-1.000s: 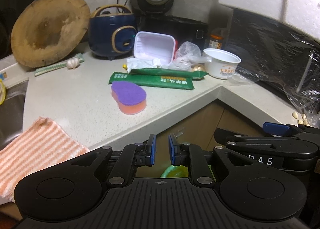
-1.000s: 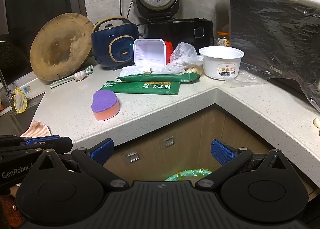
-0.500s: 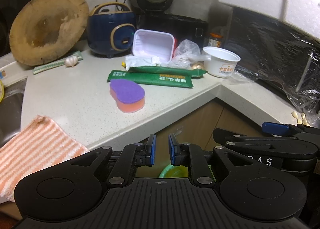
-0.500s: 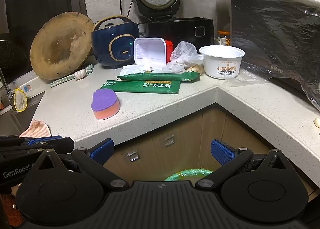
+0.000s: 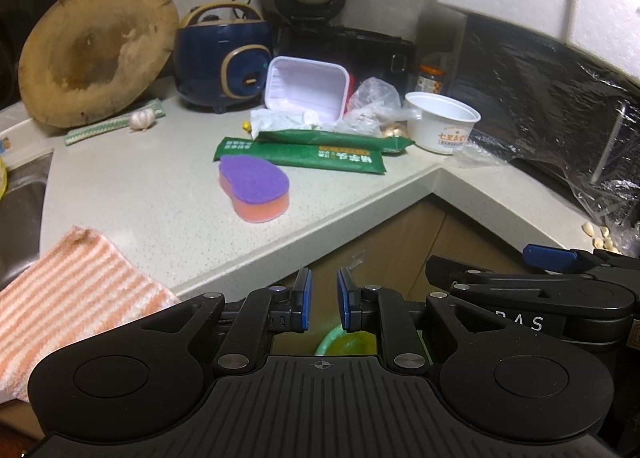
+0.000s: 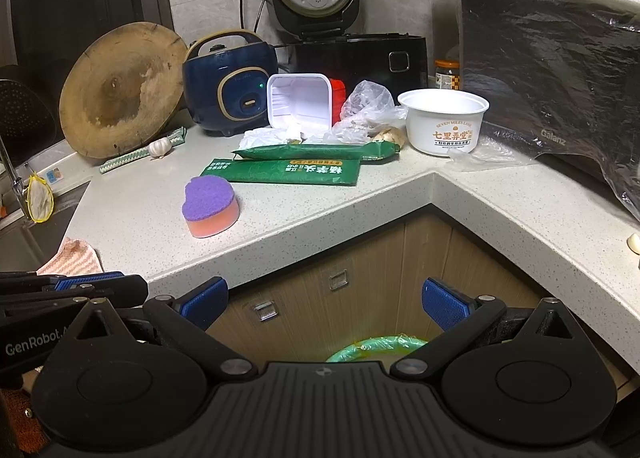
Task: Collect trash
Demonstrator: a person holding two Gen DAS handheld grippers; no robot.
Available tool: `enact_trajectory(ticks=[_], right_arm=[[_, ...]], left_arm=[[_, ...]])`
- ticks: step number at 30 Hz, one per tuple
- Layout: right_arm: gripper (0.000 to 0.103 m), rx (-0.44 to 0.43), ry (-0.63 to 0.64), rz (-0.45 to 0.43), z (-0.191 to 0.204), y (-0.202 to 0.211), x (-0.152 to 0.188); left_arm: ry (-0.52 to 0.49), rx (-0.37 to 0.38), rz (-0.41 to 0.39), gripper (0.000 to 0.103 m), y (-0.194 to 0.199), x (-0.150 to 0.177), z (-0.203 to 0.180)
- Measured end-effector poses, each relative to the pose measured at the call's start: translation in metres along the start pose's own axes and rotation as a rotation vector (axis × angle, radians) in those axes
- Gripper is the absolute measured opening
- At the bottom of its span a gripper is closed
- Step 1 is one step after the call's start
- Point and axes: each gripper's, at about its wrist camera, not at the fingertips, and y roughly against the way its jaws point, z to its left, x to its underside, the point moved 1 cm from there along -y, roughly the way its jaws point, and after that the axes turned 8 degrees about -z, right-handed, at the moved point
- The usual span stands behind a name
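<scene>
The trash lies at the back of the corner worktop: two green packets, a white plastic tray tipped on its side, crumpled tissue, a clear plastic bag and a white paper bowl. Below the counter corner, a bin with a green liner peeks out. My left gripper hovers in front of the counter edge, jaws almost together with nothing between them. My right gripper is wide open and empty over the bin, well short of the trash.
A purple and orange sponge sits nearest the edge. Behind are a round wooden board, a blue rice cooker and a black cooker. A striped cloth and a sink lie left, a film-covered microwave right.
</scene>
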Motion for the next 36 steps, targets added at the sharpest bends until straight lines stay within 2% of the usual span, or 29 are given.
enact_trajectory(ticks=[11,17,20,23,25,27,28,31,33,36], right_arm=[[0.103,0.008,0.001,0.012,0.001,-0.003,0.000],[0.103,0.001,0.011,0.033,0.008,-0.017,-0.003],[0.103,-0.018,-0.006,0.025,0.007,-0.023,-0.007],[0.103,-0.078,-0.052,-0.028,0.003,-0.029,-0.019],[0.103,-0.117,-0.058,-0.028,0.004,-0.040,-0.028],[0.103,-0.143,-0.027,0.038,0.010,-0.058,-0.036],[0.103,-0.149,-0.007,0.046,0.014,-0.066,-0.039],[0.103,-0.133,0.041,0.014,0.029,-0.085,-0.051],[0.103,-0.136,0.058,0.010,0.037,-0.099,-0.060],[0.103,-0.118,0.082,0.051,0.051,-0.128,-0.071]], left_arm=[[0.060,0.031,0.031,0.017,-0.005,-0.001,0.013],[0.104,0.017,0.026,0.017,-0.013,-0.005,0.030],[0.162,0.069,0.025,0.018,-0.022,-0.011,0.041],[0.253,0.116,0.042,0.018,-0.040,-0.023,0.065],[0.257,0.061,0.054,0.018,-0.055,-0.036,0.083],[0.231,-0.061,0.058,0.018,-0.075,-0.056,0.105],[0.220,-0.083,0.041,0.018,-0.082,-0.064,0.115],[0.234,-0.066,-0.026,0.018,-0.112,-0.098,0.164],[0.303,-0.094,-0.039,0.018,-0.138,-0.118,0.203],[0.371,-0.152,-0.091,0.018,-0.186,-0.145,0.256]])
